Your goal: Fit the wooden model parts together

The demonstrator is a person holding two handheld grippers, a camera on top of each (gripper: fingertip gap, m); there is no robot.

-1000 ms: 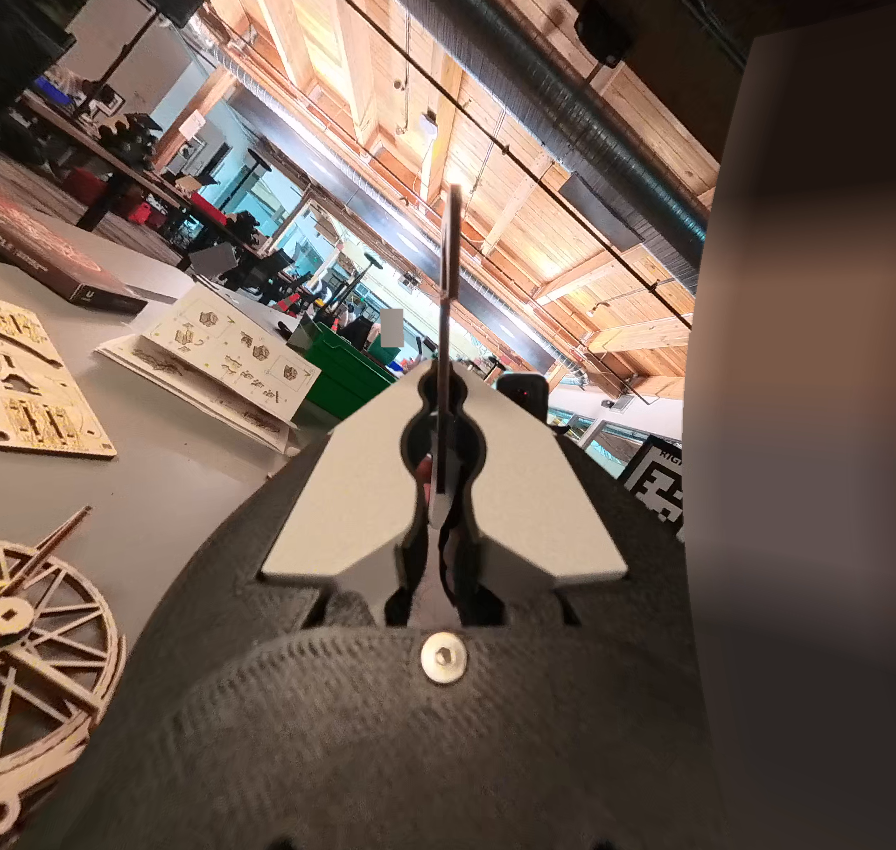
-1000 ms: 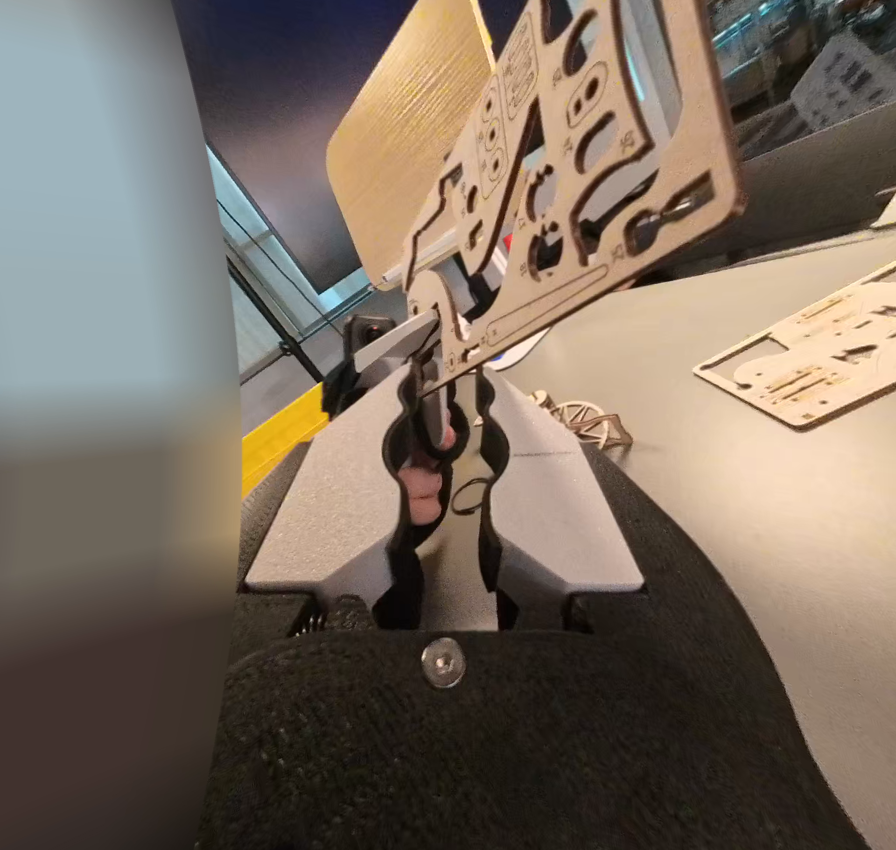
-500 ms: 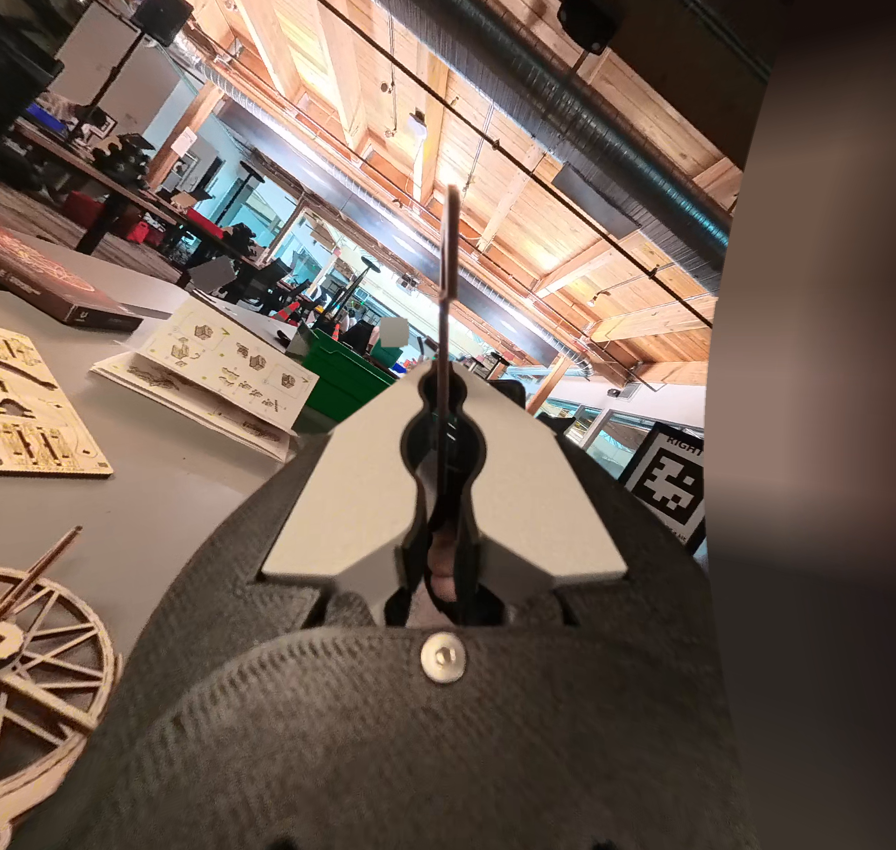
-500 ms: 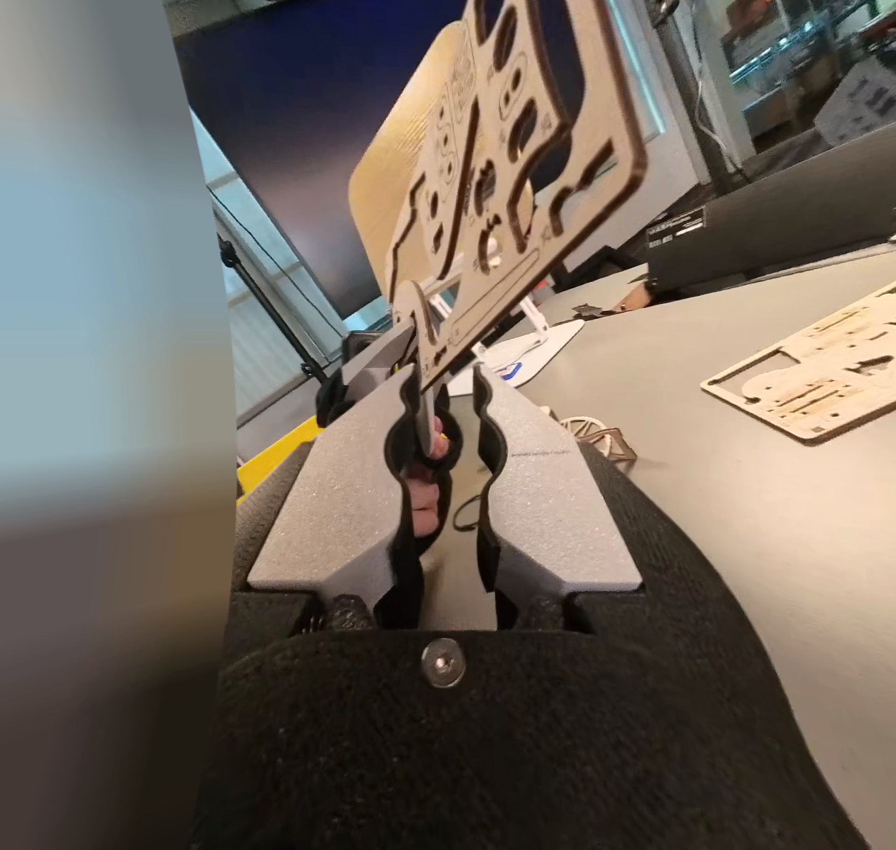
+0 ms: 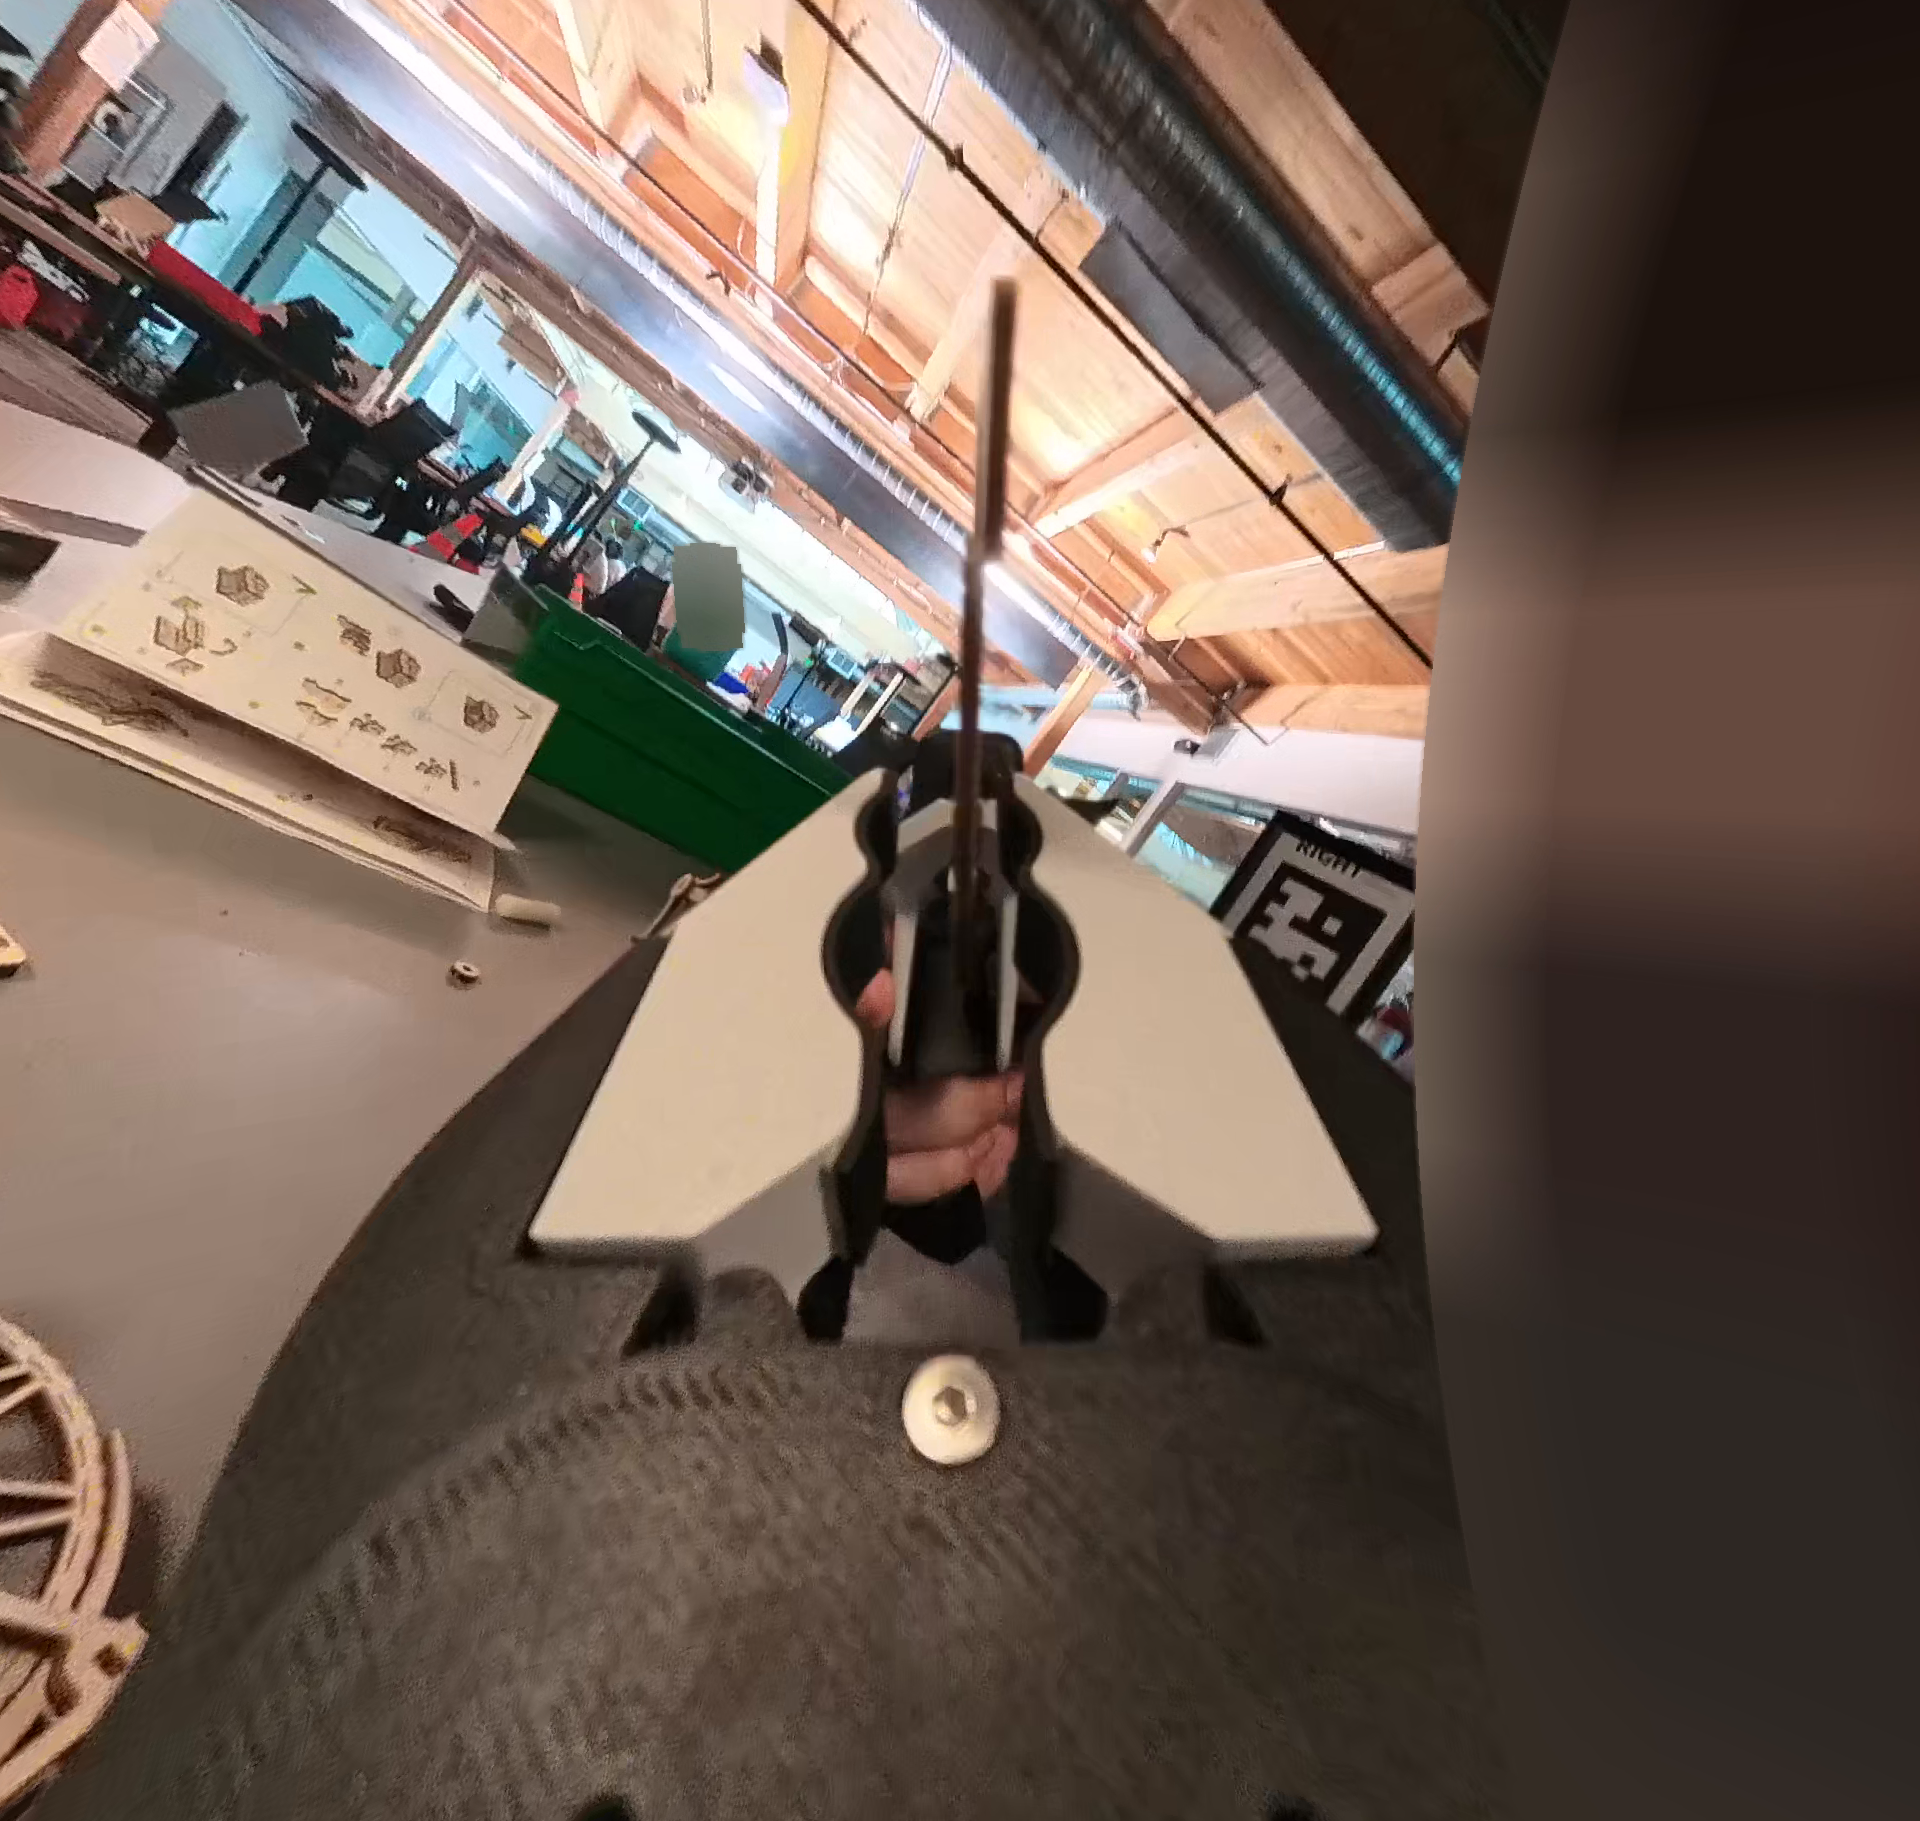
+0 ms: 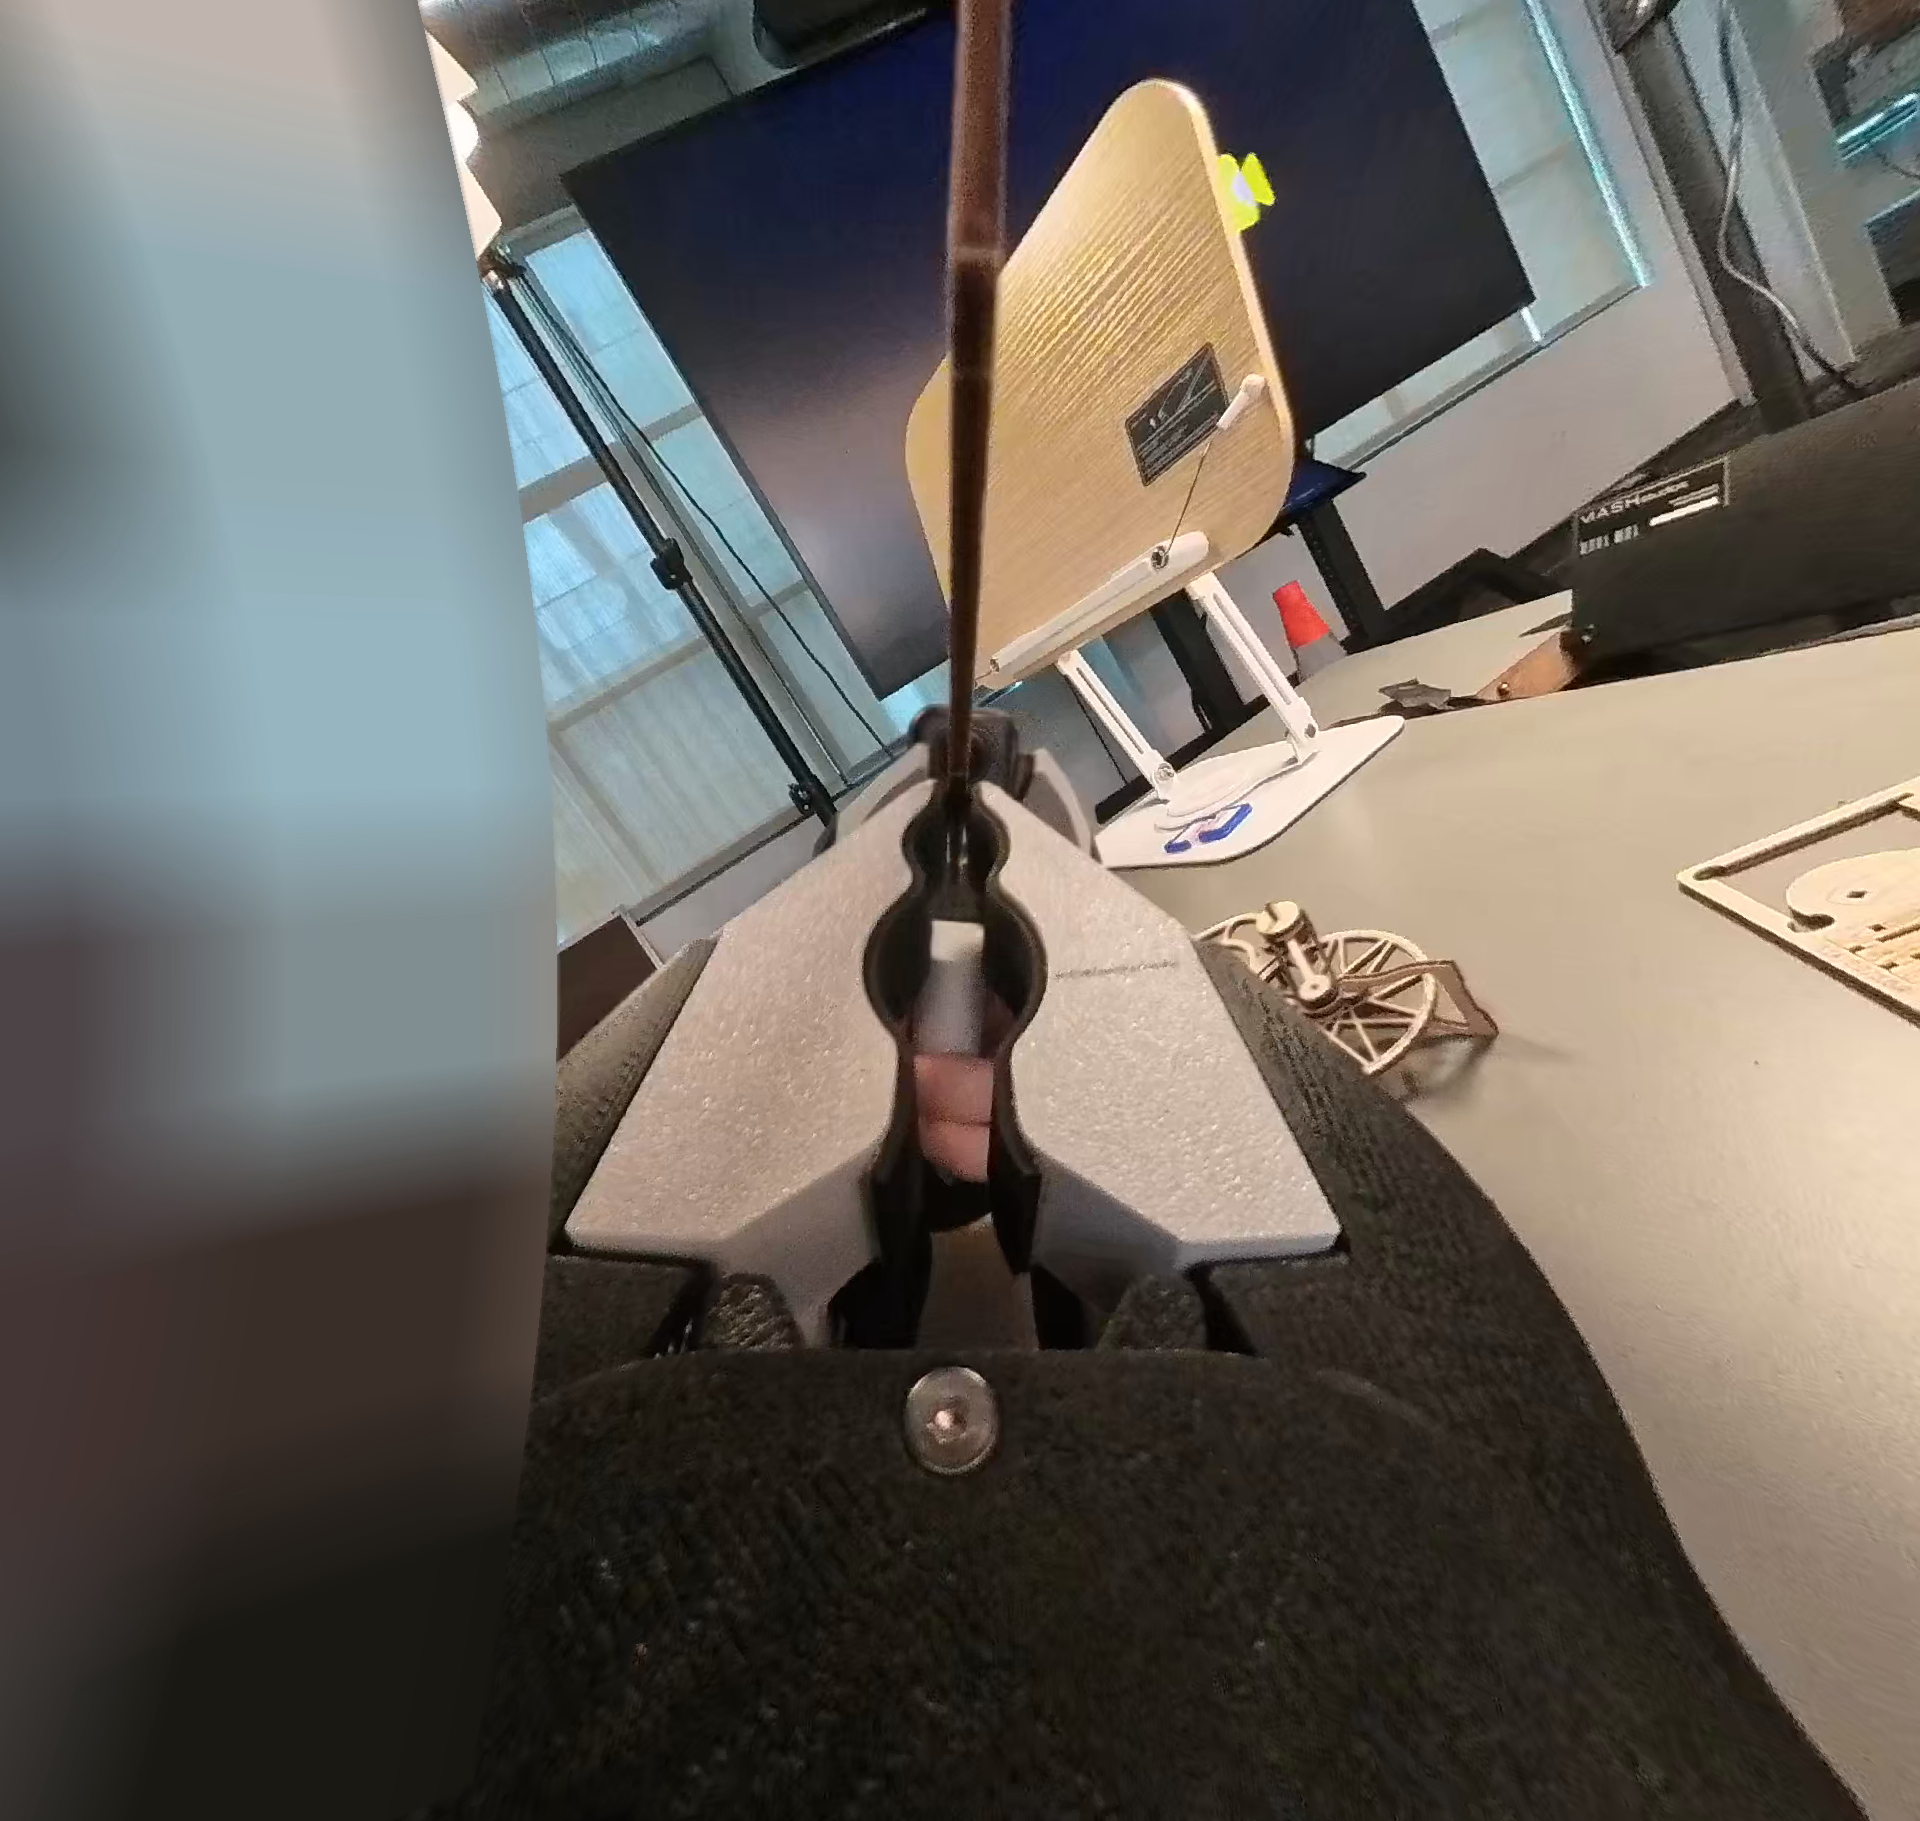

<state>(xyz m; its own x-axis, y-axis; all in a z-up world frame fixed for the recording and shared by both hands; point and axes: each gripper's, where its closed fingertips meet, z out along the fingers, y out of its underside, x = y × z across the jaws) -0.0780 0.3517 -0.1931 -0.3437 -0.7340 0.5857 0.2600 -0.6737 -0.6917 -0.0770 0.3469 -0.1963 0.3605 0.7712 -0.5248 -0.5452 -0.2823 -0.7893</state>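
A thin wooden parts sheet stands upright and edge-on in both views, in the left wrist view [image 5: 985, 524] and in the right wrist view [image 6: 977, 317]. My right gripper [image 6: 958, 797] is shut on its lower edge. My left gripper [image 5: 956, 795] faces it from the other side. Its jaws stand apart, with the sheet passing between them. Through that gap I see the right gripper's pale fingers [image 5: 902, 950] pinching the sheet and a hand below. A built wooden wheel model [image 6: 1340, 982] lies on the grey table [image 6: 1558, 1096] and shows in the left wrist view [image 5: 42, 1563] too.
An instruction booklet [image 5: 281, 670] and a green bin [image 5: 665, 753] lie beyond the left gripper, with small wood bits [image 5: 464, 973] nearby. Another parts sheet [image 6: 1829, 898] lies at the right. A tilted wooden book stand [image 6: 1122, 369] stands behind. Blurred patches cover one side of each view.
The right gripper has closed on the sheet, which has turned edge-on in its view. The left gripper, shut on the sheet earlier, has opened.
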